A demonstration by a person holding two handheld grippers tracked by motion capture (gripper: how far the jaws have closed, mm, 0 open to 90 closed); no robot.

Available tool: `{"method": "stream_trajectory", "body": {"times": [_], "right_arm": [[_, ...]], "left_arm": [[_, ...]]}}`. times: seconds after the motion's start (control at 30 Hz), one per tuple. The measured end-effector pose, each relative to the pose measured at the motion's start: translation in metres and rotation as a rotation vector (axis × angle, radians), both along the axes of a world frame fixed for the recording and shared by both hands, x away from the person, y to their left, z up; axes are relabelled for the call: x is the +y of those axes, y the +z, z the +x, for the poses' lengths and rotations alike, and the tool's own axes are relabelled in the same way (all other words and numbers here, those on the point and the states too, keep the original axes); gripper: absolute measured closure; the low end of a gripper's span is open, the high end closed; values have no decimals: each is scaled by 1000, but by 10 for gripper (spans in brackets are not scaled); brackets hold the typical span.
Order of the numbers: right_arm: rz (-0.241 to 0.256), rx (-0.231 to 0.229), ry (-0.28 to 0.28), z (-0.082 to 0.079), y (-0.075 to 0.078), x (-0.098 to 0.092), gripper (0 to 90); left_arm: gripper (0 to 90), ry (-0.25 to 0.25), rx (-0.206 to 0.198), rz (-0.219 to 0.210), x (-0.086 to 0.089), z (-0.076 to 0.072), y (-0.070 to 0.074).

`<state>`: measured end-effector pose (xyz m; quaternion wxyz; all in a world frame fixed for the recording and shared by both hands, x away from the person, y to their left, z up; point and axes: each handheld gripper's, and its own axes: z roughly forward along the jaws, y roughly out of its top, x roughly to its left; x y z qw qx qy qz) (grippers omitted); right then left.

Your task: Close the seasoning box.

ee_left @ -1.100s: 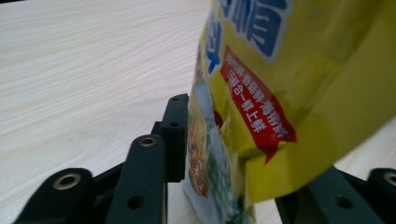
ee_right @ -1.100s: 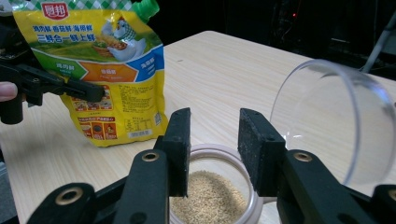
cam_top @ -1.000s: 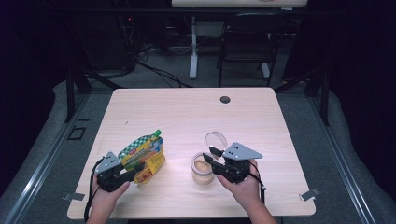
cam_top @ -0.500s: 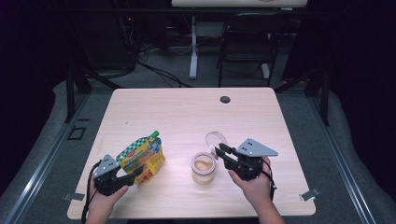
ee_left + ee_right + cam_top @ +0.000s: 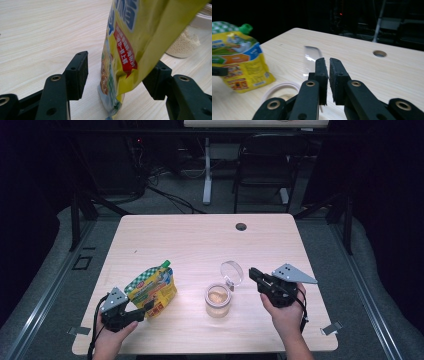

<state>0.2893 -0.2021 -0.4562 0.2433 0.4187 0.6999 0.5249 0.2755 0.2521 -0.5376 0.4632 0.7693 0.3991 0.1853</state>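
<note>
A yellow snack pouch with a green cap stands at the table's front left. My left gripper is open, its jaws either side of the pouch's bottom corner; in the left gripper view a gap shows between the left jaw and the pouch. A glass jar holding pale powder stands in the front middle, with its clear round lid tilted up behind it. My right gripper sits just right of the lid, shut on nothing. The lid rises beyond its left jaw.
A round cable hole lies near the table's far edge. Beyond the table stand a dark chair and a white desk leg. The light wooden tabletop stretches bare behind the pouch and jar.
My right gripper has drawn back to the right, away from the jar and its lid. The left gripper and pouch have barely shifted.
</note>
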Motion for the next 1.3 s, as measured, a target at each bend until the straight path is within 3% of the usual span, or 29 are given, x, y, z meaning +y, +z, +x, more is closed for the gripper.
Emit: {"method": "stream_trajectory", "body": {"times": [0.1, 0.23, 0.47, 0.7, 0.83, 1.3], "right_arm": [[19, 32, -26, 6, -7, -7, 873], [4, 66, -32, 14, -18, -7, 898], [-23, 72, -22, 20, -22, 0, 900], [-31, 88, 5, 23, -26, 6, 900], [-34, 82, 19, 22, -26, 9, 900], [-36, 70, 44, 18, -24, 17, 897]], "left_arm": [[427, 0, 1, 0, 0, 0, 0], [427, -2, -5, 2, 1, -1, 0], [427, -3, 2, 12, 2, -3, -1], [426, 7, -2, -4, 5, -4, -1], [426, -3, 15, 2, 5, -3, -4], [426, -4, 12, -2, 4, -2, -5]]}}
